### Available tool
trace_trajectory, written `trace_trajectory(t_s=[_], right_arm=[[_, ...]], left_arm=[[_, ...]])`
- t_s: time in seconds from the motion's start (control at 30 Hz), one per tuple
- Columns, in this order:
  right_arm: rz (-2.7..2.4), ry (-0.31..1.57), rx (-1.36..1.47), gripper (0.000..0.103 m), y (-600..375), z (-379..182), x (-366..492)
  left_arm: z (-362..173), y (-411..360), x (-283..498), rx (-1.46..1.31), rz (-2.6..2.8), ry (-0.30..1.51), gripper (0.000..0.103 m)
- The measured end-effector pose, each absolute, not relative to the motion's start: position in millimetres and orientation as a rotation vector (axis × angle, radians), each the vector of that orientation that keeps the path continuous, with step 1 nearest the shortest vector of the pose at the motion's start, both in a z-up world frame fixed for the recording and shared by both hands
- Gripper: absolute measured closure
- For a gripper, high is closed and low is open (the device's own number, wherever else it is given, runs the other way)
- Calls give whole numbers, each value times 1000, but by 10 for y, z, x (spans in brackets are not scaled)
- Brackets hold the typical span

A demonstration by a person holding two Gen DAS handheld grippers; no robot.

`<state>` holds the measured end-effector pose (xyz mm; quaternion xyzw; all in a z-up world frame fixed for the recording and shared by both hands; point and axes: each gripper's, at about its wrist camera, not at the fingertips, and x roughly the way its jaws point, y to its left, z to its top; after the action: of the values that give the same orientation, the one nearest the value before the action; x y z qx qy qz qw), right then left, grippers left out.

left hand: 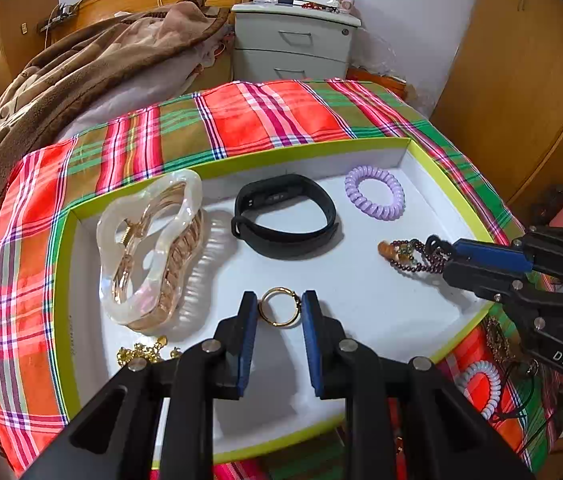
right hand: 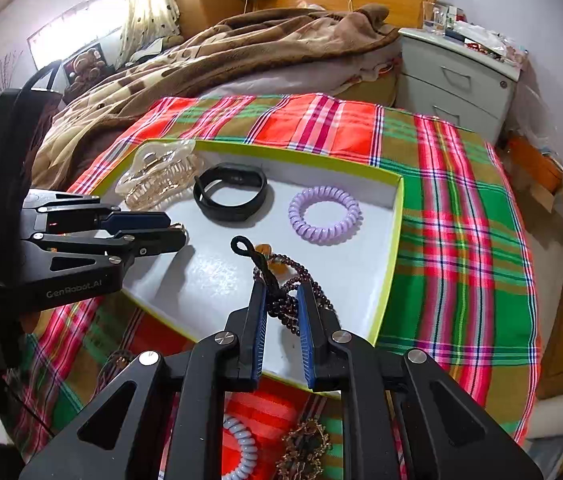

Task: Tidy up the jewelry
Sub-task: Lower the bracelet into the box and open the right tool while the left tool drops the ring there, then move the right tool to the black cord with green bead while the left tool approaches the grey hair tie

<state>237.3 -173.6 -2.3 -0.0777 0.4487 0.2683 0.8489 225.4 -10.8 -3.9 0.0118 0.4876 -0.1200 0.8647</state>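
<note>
Shallow white tray with lime-green rim (left hand: 241,162): rests on a red, green and tan plaid cloth (left hand: 265,116) spread over the bed.

Contents of tray, left wrist view:
- Pearly translucent claw hair clip with amber teeth (left hand: 149,252), at 9 o'clock, lying on its side.
- Black silicone fitness band (left hand: 285,216), at 12 o'clock, near the clip.
- Lilac spiral coil hair tie (left hand: 374,193), at 1 o'clock, near the far right corner.
- Thin gold ring (left hand: 279,307), at 6 o'clock, between the blue pads of the left gripper (left hand: 279,307). Fingers flank the ring, touching or nearly touching its sides; whether they actually clamp it cannot be told.
- Gold chain heap (left hand: 143,353), at 7 o'clock, partly hidden by the left gripper body.
- Dark garnet bead bracelet with amber charm and black cord loop (right hand: 281,280), at 3 o'clock. The right gripper (right hand: 281,300) has its fingers closed on the beads and cord; the charm end trails onto the tray floor.

Outside tray, right wrist view, on the cloth at 6 o'clock:
- Pale blue-grey spiral coil hair tie (right hand: 241,444).
- Bronze ornate chain piece (right hand: 305,448), just beside it.

Background: brown patterned blanket (right hand: 217,52); grey two-drawer nightstand (right hand: 457,80).
</note>
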Motion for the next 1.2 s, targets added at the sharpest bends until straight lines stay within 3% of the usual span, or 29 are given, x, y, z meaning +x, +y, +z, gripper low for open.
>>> trace_trajectory(t_s=[0.33, 0.63, 0.73, 0.8, 1.2], right_arm=[[602, 991, -164, 87, -1705, -54, 2365], [592, 999, -152, 86, -1698, -57, 2370], [588, 996, -131, 80, -1724, -45, 2379], [586, 992, -115, 70, -1756, -28, 2378], [560, 959, -82, 68, -1835, 83, 2266]], left_arm=[[-40, -102, 2244, 5, -258, 1028, 79], [-25, -118, 2216, 5, -261, 1034, 71], [-13, -138, 2198, 8, -264, 1032, 70], [2, -148, 2180, 12, -272, 1029, 69], [134, -173, 2038, 16, -273, 1000, 67]])
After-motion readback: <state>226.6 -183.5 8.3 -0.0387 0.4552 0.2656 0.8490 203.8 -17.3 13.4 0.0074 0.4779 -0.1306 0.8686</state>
